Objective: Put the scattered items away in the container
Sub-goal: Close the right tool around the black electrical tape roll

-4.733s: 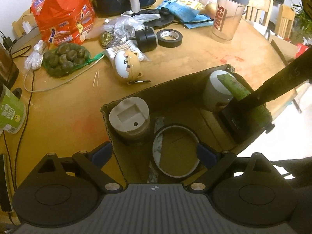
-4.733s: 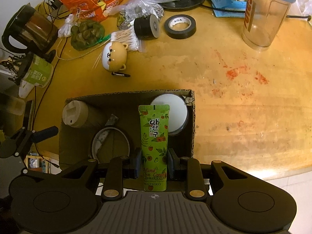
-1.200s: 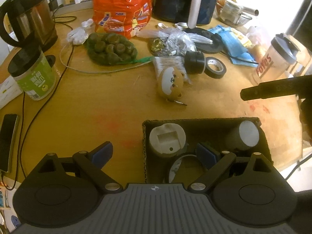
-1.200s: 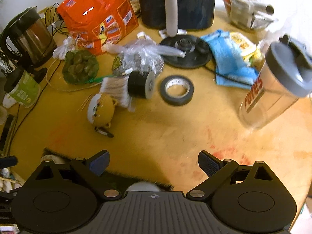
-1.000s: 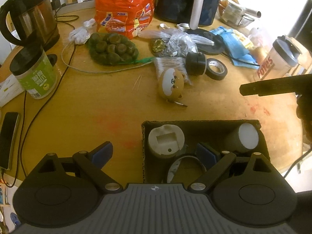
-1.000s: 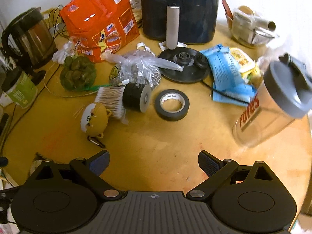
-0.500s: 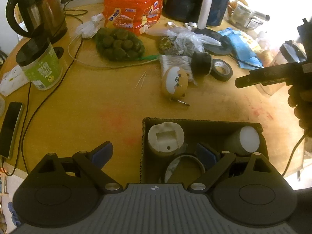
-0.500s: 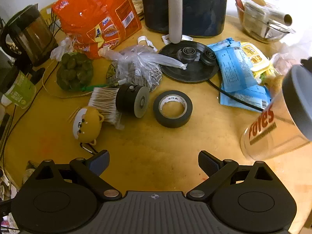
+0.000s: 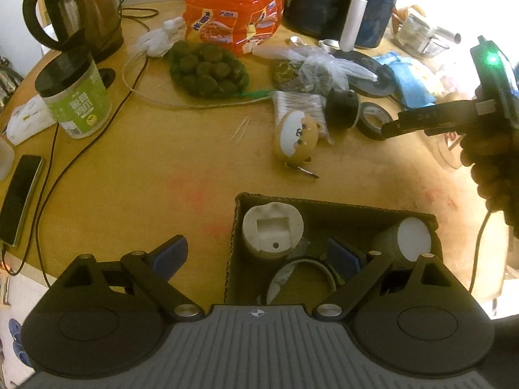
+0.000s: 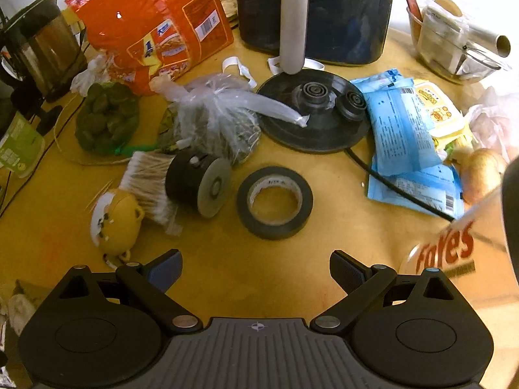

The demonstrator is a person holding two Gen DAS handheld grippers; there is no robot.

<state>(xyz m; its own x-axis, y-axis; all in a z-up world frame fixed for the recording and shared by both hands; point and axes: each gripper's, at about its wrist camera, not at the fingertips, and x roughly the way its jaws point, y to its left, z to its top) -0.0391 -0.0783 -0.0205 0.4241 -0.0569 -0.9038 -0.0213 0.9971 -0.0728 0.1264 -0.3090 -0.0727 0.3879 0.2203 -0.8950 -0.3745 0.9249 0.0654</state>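
On the wooden table (image 9: 136,168), near edge, sits the open cardboard box (image 9: 334,209) — inside it a beige lidded cup (image 9: 272,228) at its left end, a white-capped jar (image 9: 412,238) at its right end and a tape ring (image 9: 301,278) between them, lower down. Left gripper (image 9: 258,253) hovers over the box's left wall, jaws spread wide, nothing held. Right gripper (image 10: 254,267) is released too, empty, above bare table just short of the black electrical tape roll (image 10: 275,202). Left of the roll lies a black cylinder (image 10: 198,185) on its side, touching a pack of cotton swabs (image 10: 147,175); a yellow shiba-face keychain toy (image 10: 113,223) lies just beside the pack. Behind them — a clear plastic bag (image 10: 217,120), a net of green fruit (image 10: 105,116), an orange snack bag (image 10: 149,22). Shaker bottle (image 10: 454,253) at right edge, blurred.
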